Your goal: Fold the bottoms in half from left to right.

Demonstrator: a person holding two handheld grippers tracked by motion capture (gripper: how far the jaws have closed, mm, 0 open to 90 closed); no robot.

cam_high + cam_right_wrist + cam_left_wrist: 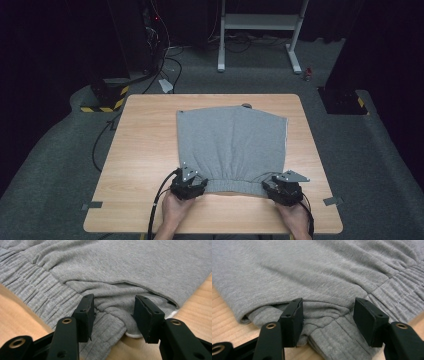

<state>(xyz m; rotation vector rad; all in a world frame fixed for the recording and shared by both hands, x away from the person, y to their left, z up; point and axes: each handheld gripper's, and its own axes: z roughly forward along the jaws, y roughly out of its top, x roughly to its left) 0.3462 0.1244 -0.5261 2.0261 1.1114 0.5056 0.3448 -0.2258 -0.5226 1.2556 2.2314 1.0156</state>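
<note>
Lying flat in the middle of the wooden table (140, 150), grey shorts (231, 145) look soft, light and floppy, best pinched at the thick elastic waistband corners where left gripper (328, 315) and right gripper (113, 315) wait, jaws spread around bunched cloth.

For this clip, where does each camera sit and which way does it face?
High view: above the person's side, looking forward and down on the light wooden table and flat grey sweat shorts; both hands, left gripper and right gripper at the ribbed waistband.
Left gripper view: rides the left gripper, looking along its black fingers at a waistband corner.
Right gripper view: rides the right gripper, facing the other corner.
Shared: all three show the shorts and table; fabric lies between open fingers in both gripper views.
</note>
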